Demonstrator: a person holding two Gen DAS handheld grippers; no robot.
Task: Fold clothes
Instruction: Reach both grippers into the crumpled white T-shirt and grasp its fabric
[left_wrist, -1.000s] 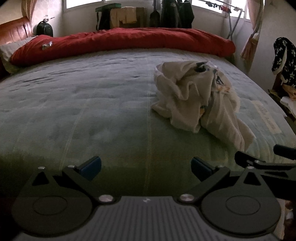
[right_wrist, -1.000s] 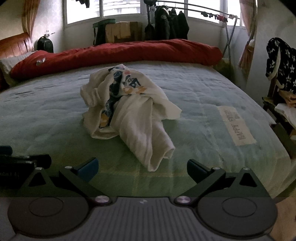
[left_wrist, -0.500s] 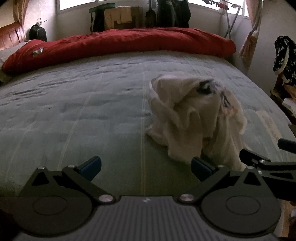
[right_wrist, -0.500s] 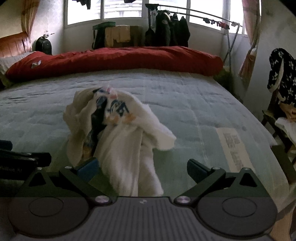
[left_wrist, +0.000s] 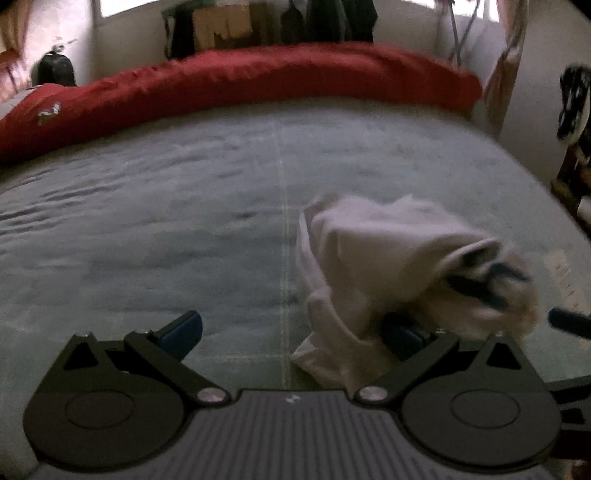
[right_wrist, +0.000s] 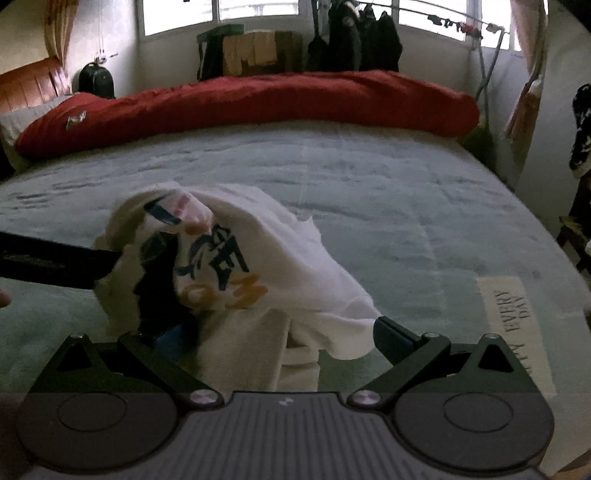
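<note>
Crumpled shirt (right_wrist: 236, 266) on bed (right_wrist: 369, 192); left tongs (left_wrist: 291, 332), right tongs (right_wrist: 280, 338) wide apart, gripping nothing.

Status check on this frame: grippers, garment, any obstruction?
Left gripper open, right gripper open, both at the white T-shirt. Shirt bunched on green bedspread, unfolded. Nothing in the way.
</note>
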